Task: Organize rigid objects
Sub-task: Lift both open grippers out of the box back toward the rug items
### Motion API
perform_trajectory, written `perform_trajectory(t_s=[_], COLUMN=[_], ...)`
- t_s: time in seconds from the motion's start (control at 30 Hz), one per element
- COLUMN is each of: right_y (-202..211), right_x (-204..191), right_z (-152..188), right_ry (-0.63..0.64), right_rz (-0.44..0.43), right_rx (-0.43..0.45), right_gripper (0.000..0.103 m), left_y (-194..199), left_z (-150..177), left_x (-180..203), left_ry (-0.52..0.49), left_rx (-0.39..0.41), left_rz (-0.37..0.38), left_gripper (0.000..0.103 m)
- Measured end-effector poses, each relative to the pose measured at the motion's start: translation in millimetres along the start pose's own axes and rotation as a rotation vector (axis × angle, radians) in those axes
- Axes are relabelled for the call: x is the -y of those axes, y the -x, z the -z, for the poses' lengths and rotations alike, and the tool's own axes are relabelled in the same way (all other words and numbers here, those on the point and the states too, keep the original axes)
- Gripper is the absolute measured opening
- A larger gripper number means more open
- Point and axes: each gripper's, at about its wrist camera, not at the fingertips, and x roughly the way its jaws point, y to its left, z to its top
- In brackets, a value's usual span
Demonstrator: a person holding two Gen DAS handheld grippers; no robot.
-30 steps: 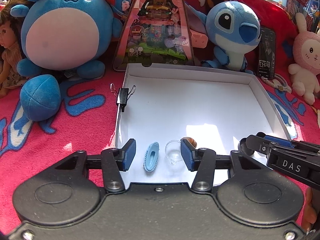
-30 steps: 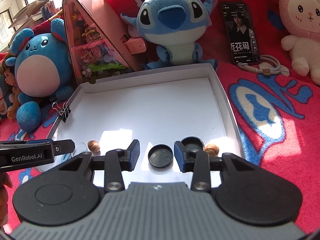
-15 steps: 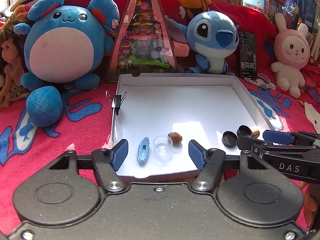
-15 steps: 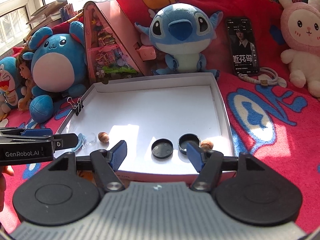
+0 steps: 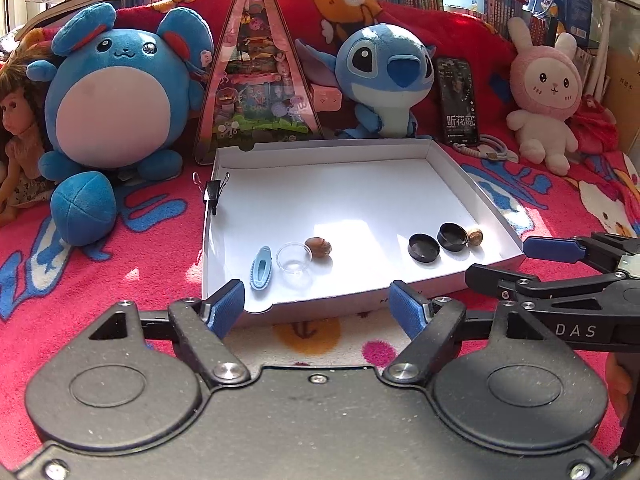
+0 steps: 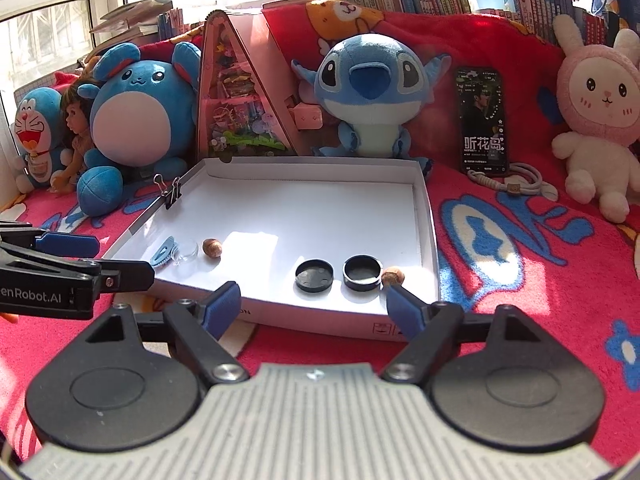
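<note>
Both grippers hang just outside the near wall of the white box (image 5: 472, 184), and nothing sits between either pair of fingers. The left gripper (image 5: 318, 306) is spreading its blue fingers wider, empty; the right gripper (image 6: 314, 306) is opening too, also empty. Inside the box, near the left wall, a blue clip (image 5: 261, 267), a clear cup (image 5: 295, 263) and a brown nut (image 5: 318, 247) lie close together. Towards the right sit two black caps (image 6: 314, 275) and a second nut (image 6: 393, 277), which touches the right-hand cap.
</note>
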Motion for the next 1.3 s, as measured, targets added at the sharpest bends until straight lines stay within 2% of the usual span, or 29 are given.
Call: perform_trajectory(t_s=[0.53,0.93,1.17,1.3], right_y=[25.9,53.9,60.2,66.2], right_x=[-9.6,-13.0,-11.0,-9.5], right_z=[38.0,60.9,75.8,82.8], right_ry=[0.077,0.116,0.094,0.080], right_rz=[0.006,0.043,0.050,0.055], right_rx=[0.027,0.086,0.091,0.111], right_gripper=[0.089,0.090,0.090,0.090], left_y=[23.6,43.4,51.4,55.9], left_z=[39.4,66.8,80.1,90.4], left_x=[13.8,21.1,23.9,23.2], left_ry=[-0.018,-0.011,-0.020,-0.012], left_rx=[0.022,0.064,0.074,0.075], left_rz=[0.033,0.030,0.029,0.056], left_gripper=[0.078,0.078,0.078,0.079])
